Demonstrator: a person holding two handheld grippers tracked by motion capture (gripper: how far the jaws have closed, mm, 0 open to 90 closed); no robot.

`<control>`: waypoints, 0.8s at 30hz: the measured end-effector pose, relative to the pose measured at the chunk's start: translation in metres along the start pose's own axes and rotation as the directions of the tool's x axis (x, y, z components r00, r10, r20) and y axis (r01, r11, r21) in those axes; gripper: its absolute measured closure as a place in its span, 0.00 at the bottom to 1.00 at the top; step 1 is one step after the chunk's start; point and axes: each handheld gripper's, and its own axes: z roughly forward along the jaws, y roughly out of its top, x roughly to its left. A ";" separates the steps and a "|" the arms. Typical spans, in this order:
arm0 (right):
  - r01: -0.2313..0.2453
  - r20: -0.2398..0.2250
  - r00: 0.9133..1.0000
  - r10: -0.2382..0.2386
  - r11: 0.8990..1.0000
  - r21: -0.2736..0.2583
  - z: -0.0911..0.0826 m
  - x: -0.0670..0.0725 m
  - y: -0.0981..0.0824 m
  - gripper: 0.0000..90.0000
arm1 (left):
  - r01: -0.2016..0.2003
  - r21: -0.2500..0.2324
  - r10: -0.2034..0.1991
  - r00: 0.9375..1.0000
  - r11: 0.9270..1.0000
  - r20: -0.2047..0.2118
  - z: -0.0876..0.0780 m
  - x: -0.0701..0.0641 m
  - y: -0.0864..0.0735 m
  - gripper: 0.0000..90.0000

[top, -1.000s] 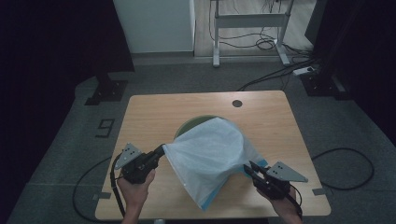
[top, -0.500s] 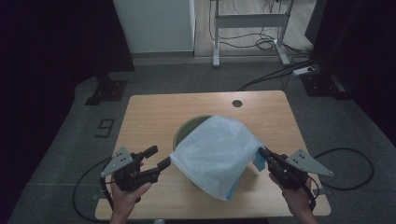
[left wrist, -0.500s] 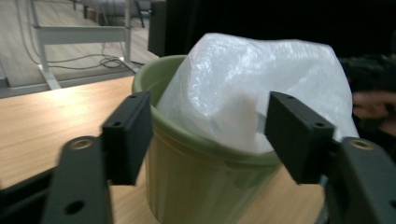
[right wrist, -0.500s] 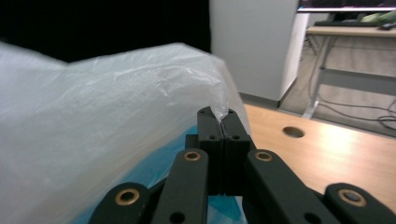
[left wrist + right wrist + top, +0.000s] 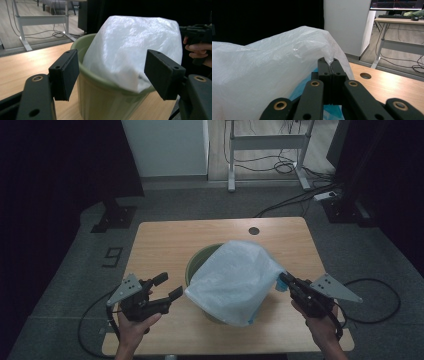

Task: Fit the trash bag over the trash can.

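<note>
A round green bin stands in the middle of the wooden table. A white plastic bag is draped over its mouth and front. My right gripper is shut on the bag's right edge and holds it up; its closed jaws pinch the film of the bag, with a bit of blue beneath. My left gripper sits left of the bin. Its jaws have just been opening and now stand wide, with nothing between them; the bin and bag lie just ahead.
A cable hole sits near the table's far edge. Behind the table are a white cabinet and a desk frame with cables on the floor. The gripper cables trail off the table's front corners.
My left gripper has let go of the bag, opened and drawn back to the left. My right gripper has risen and moved right with the bag's edge, stretching the bag over the bin.
</note>
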 end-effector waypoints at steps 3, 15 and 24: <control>0.008 -0.010 1.000 -0.008 1.000 0.003 0.001 0.003 0.001 0.98 | -0.017 0.010 0.017 1.000 1.000 0.011 0.007 -0.006 0.007 0.31; 0.014 -0.055 0.998 -0.014 1.000 0.007 0.008 0.013 0.008 0.98 | -0.065 0.049 0.062 0.997 0.997 0.054 0.033 -0.028 0.022 0.31; 0.018 -0.096 0.995 -0.018 1.000 -0.001 0.014 0.027 0.013 0.98 | -0.083 0.089 0.074 0.992 0.993 0.101 0.050 -0.041 0.018 0.24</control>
